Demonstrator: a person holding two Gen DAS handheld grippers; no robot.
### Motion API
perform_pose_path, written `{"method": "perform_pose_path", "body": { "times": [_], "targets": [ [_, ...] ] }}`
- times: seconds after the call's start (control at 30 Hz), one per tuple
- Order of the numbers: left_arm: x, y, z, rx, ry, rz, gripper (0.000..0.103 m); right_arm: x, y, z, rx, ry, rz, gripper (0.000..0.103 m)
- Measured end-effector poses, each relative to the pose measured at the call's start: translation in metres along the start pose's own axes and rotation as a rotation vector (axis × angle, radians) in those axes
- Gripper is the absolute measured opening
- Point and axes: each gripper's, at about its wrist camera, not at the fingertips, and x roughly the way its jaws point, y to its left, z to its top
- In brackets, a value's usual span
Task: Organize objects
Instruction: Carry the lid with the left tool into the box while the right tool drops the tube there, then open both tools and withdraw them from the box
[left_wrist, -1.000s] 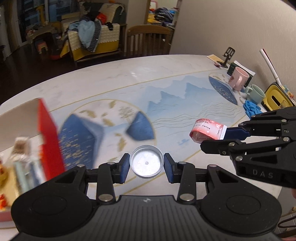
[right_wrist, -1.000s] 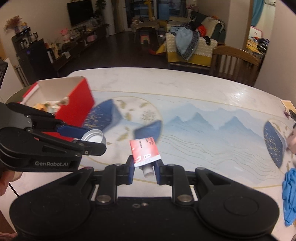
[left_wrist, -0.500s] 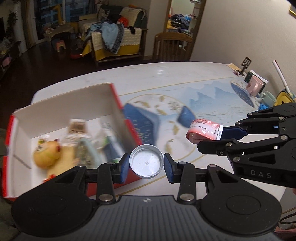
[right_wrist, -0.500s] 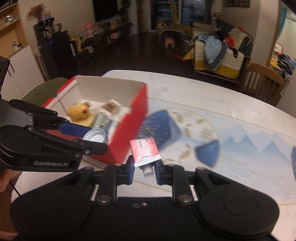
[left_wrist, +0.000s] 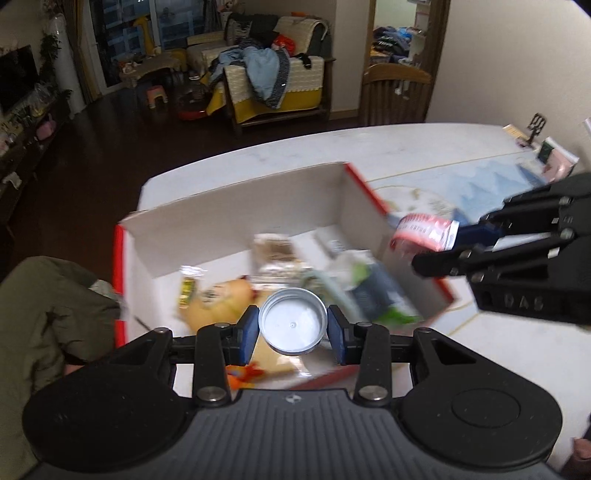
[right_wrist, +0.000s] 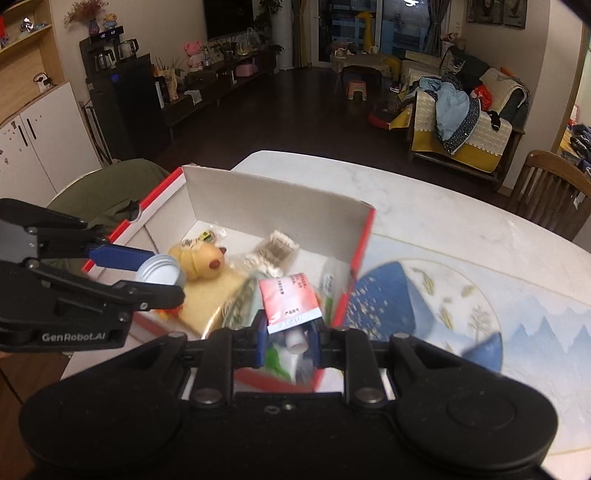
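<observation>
Left wrist view: the left gripper (left_wrist: 292, 329) has its jaws pressed on either side of a round silver lid (left_wrist: 293, 321), open side toward the camera, held above the near part of the red-and-white box (left_wrist: 236, 218). Inside the box, blurred by motion, lie a yellow plush toy (left_wrist: 221, 299), a pale snack packet (left_wrist: 275, 253) and a green-and-white pouch (left_wrist: 376, 291). Over the box's right wall the right gripper (left_wrist: 448, 243) enters from the right, jaws closed on a red-and-white tube (left_wrist: 424, 230). The box sits on the white surface (left_wrist: 258, 158), and a wooden chair (left_wrist: 397, 94) stands beyond the surface's far edge. Right wrist view: the right gripper (right_wrist: 287, 334) clamps the tube (right_wrist: 290, 302) near its white cap, the flat red end pointing up, above the box's (right_wrist: 273, 206) near right corner. Left of it, the left gripper (right_wrist: 155, 271) holds the lid (right_wrist: 159, 271) over the box's left side, just beside the plush toy (right_wrist: 201, 260). The snack packet (right_wrist: 273, 251) lies toward the box's far wall, and the surface (right_wrist: 443, 221) extends right of the box with a blue mountain print.
</observation>
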Motion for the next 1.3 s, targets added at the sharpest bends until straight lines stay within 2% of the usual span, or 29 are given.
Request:
{"method": "perform_pose_path", "body": {
  "times": [0.13, 0.27, 0.57, 0.83, 1.03, 1.2, 1.3],
  "targets": [
    [0.022, 0.019, -0.001, -0.007, 0.039, 0.021, 0.038, 0.029, 0.006, 0.015, -0.005, 0.016, -0.031, 0.021],
    [0.044, 0.032, -0.001, -0.032, 0.09, -0.003, 0.038, 0.06, 0.013, 0.021, -0.028, 0.044, -0.076, 0.021],
    [0.077, 0.031, -0.003, -0.003, 0.164, -0.033, 0.038, 0.112, 0.017, 0.029, -0.045, 0.119, -0.139, 0.021],
    [0.099, 0.032, -0.005, 0.018, 0.222, -0.057, 0.038, 0.136, 0.018, 0.028, -0.061, 0.163, -0.156, 0.021],
    [0.111, 0.045, -0.009, -0.043, 0.255, -0.086, 0.04, 0.135, 0.015, 0.028, -0.054, 0.17, -0.134, 0.026],
    [0.109, 0.054, -0.01, -0.108, 0.248, -0.102, 0.064, 0.123, 0.011, 0.026, -0.041, 0.155, -0.11, 0.033],
    [0.105, 0.056, -0.011, -0.138, 0.235, -0.105, 0.068, 0.114, 0.009, 0.025, -0.037, 0.141, -0.088, 0.037]
  ]
}}
